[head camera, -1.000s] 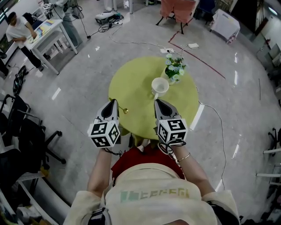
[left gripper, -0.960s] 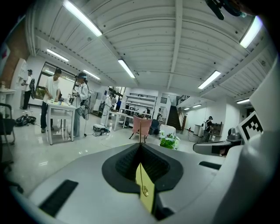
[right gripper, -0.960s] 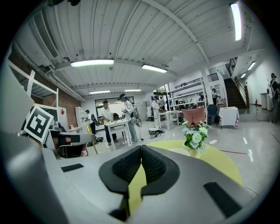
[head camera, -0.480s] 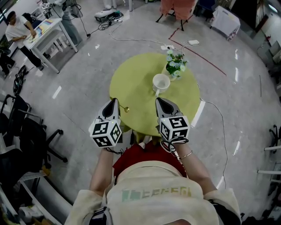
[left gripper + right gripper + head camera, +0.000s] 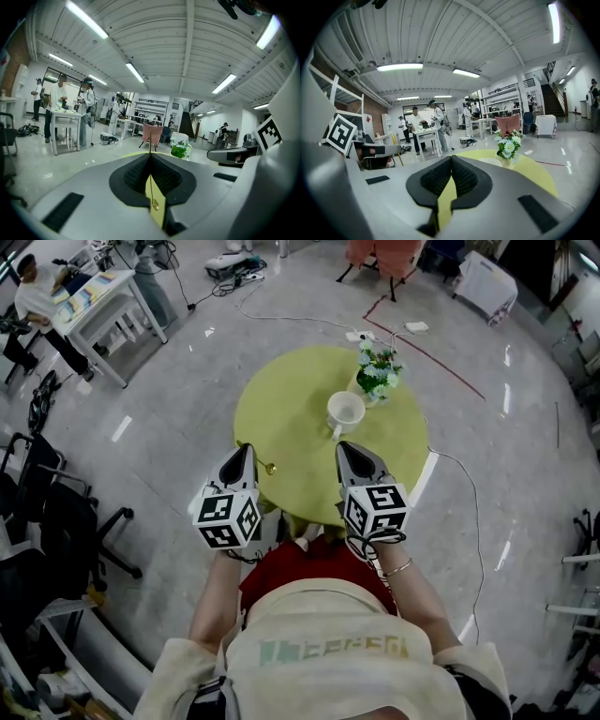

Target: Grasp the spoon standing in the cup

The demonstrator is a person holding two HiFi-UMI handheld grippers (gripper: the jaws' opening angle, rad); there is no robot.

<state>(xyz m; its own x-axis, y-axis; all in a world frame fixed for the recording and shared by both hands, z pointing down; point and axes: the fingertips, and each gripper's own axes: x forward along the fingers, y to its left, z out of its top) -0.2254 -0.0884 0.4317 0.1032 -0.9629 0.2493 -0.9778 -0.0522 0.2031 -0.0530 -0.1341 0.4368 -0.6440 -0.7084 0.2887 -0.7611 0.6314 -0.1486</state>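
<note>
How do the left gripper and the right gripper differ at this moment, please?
The left gripper pinches a thin gold spoon in its jaws; the right gripper has its jaws shut on nothing. The right gripper sits just in front of the white cup, while the left gripper is off to one side. Both have closed jaws and point across the green table.

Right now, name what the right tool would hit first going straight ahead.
Probably the white cup, near its left edge; the right tool aims slightly left of centre, so it might miss.
</note>
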